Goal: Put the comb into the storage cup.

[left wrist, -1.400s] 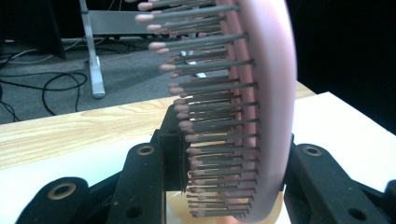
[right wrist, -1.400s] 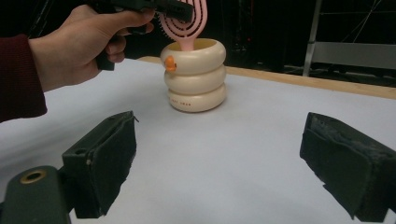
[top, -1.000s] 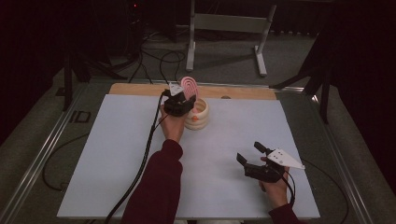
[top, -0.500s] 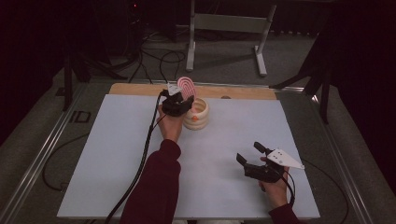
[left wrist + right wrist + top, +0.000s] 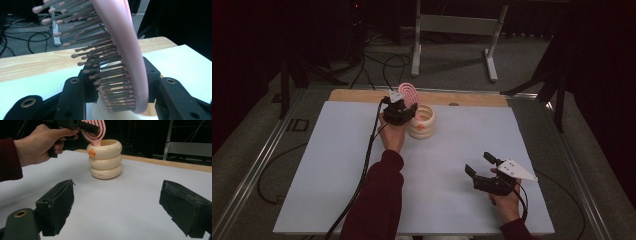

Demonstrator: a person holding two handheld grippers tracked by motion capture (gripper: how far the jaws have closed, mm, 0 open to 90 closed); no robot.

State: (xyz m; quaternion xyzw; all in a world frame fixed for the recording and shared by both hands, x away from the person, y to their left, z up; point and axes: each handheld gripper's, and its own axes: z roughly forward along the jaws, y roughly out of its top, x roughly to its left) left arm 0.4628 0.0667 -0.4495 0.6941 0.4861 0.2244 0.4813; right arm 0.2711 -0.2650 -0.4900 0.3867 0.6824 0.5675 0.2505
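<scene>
The left gripper sat at about 11 o'clock on the white table, right over the cream ringed cup, w/ the pink hairbrush between its jaws. In the left gripper view the brush ran up from the jaws, bristles facing left, its lower end dipping into the cup mouth. Jaws had just been easing apart a little but were nearly closed, and both pads looked pressed against the brush sides, so I judged it gripped, not yet released. Key relation: the brush's long axis stood near upright, tilted slightly, handle end down inside the cup rim and head up at roughly 12 o'clock from the fingers; the cup lay directly below the fingers, so the coming move likely called for a straight drop or letting go, no sideways shift. The left hand was far nearer; from the right gripper view the brush and cup showed well ahead at 12 o'clock. The right gripper rested at about 4 o'clock on the table, well apart from the cup, jaws spread wide w/ nothing between them. Risk, as I read it: a tilted brush could tip the light cup when freed.
</scene>
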